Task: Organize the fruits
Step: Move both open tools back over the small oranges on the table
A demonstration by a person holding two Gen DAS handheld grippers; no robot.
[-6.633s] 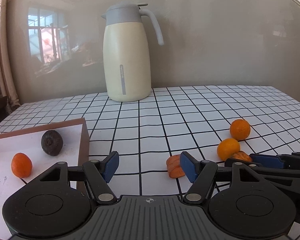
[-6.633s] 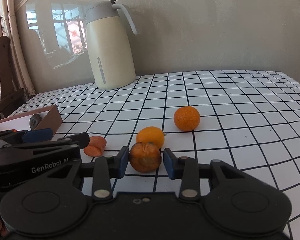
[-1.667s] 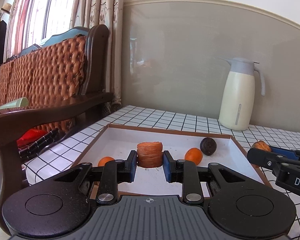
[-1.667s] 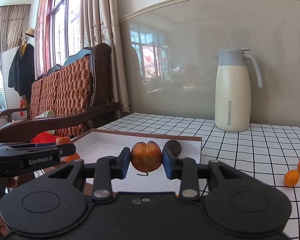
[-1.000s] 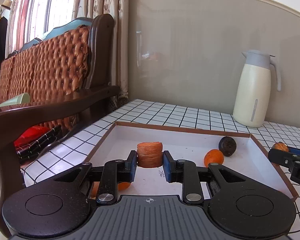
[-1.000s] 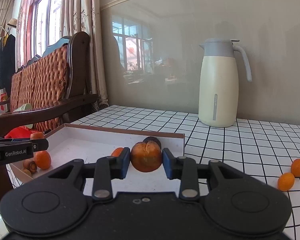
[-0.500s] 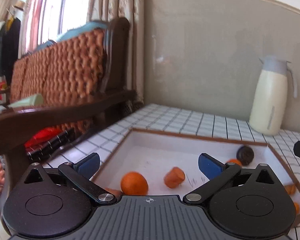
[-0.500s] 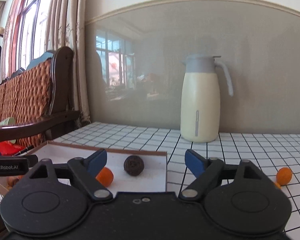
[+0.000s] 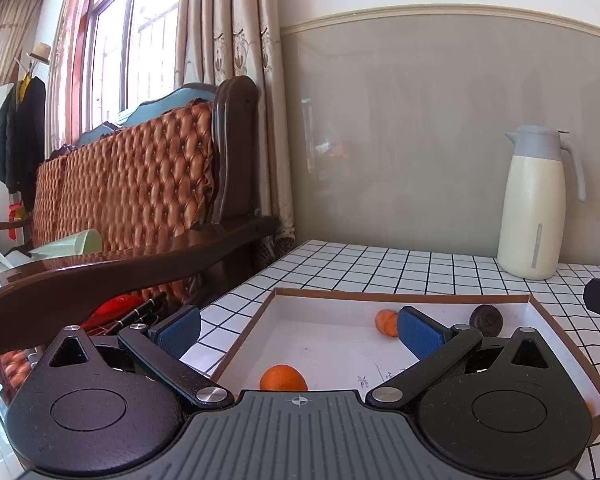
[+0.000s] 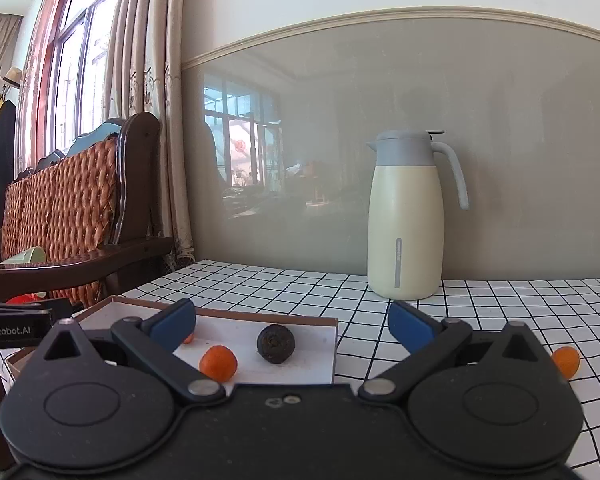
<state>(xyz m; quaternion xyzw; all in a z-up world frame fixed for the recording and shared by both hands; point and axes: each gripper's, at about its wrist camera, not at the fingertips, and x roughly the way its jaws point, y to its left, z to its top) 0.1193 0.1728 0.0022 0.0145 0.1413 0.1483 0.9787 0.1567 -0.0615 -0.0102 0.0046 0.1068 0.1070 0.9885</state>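
Note:
A shallow brown-rimmed box [image 9: 384, 293] with a white floor lies on the checked table. In it are a round orange fruit [image 9: 283, 378], a ribbed orange piece [image 9: 385, 322] and a dark wrinkled fruit [image 9: 486, 320]. My left gripper [image 9: 298, 332] hangs open wide just above the box's near left part, nothing between its blue pads. In the right wrist view the dark fruit [image 10: 276, 343] and an orange fruit [image 10: 218, 363] lie in the box [image 10: 228, 314]. The jaws of my right gripper [image 10: 294, 324] are opening over the box's right end, and they hold nothing.
A cream jug [image 10: 406, 216] with a grey lid stands by the back wall. One loose orange fruit [image 10: 565, 362] lies on the table [image 10: 500, 304] to the right of the box. A dark wooden chair [image 9: 140, 208] with a quilted back stands past the table's left edge.
Both grippers have opened. The left one dropped the ribbed orange piece into the box; the right one let go of its brown-orange fruit, now out of sight. Both views have tilted up a little.

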